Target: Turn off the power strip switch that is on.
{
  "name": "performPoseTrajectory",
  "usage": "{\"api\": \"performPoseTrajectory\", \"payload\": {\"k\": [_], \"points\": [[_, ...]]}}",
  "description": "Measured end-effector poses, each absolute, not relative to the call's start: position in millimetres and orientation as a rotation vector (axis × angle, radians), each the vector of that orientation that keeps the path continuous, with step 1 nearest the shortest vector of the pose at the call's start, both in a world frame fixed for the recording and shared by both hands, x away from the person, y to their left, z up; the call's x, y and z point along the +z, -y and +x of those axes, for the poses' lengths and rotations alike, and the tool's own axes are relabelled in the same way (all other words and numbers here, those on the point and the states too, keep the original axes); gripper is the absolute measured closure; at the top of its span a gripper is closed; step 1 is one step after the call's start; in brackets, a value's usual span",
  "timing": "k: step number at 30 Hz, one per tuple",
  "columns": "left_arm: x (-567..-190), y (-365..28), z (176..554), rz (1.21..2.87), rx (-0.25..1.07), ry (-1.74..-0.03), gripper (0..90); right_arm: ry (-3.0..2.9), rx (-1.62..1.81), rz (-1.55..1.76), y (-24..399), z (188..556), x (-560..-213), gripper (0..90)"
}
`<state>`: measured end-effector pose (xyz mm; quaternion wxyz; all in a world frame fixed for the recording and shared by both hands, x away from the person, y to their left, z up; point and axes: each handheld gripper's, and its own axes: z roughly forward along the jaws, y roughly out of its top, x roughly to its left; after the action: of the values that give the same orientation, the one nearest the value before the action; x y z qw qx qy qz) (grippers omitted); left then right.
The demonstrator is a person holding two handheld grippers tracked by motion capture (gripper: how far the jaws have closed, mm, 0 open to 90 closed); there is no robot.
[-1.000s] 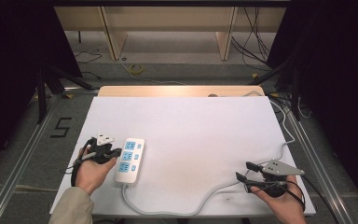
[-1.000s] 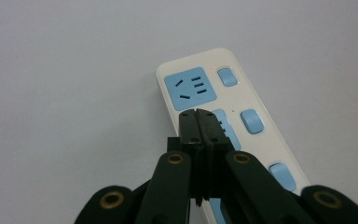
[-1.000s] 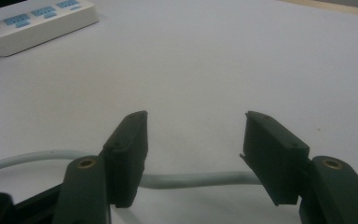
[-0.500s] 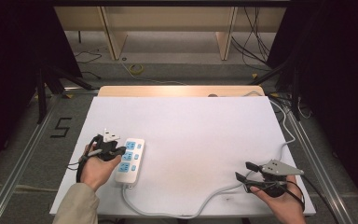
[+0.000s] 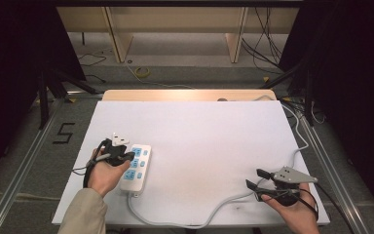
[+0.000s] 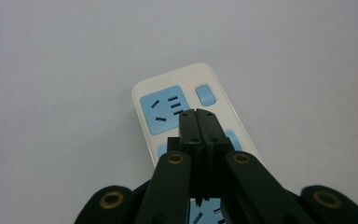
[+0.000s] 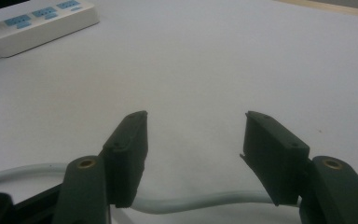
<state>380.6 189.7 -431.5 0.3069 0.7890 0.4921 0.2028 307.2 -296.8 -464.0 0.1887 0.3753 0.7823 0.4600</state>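
Note:
A white power strip (image 5: pixel 137 169) with blue sockets lies on the white table (image 5: pixel 199 126) at the front left. Its grey cable (image 5: pixel 214 208) curves along the front edge toward the right. My left gripper (image 5: pixel 134 155) is shut with nothing between its jaws. In the left gripper view its tips (image 6: pixel 198 115) hover over the power strip (image 6: pixel 168 105), just below the top blue socket; whether they touch it I cannot tell. My right gripper (image 5: pixel 253 178) stands open at the front right. In the right gripper view my right gripper (image 7: pixel 193 128) is empty, with the cable (image 7: pixel 182 204) passing beneath.
A wooden board edge (image 5: pixel 185 94) runs along the table's far side. Metal rails (image 5: pixel 24 161) flank the table left and right. In the right gripper view the power strip (image 7: pixel 42 21) lies far off at the upper left.
My left gripper has shifted a little to the right, over the power strip. The right gripper has stayed where it was.

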Motion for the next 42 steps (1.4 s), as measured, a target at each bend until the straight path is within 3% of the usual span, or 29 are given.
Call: {"api": "performPoseTrajectory", "payload": {"k": [42], "points": [[-424,-170,398,2.145,0.487,-1.298,89.6,-2.2,1.294,1.054,298,308,-464,40.9]]}}
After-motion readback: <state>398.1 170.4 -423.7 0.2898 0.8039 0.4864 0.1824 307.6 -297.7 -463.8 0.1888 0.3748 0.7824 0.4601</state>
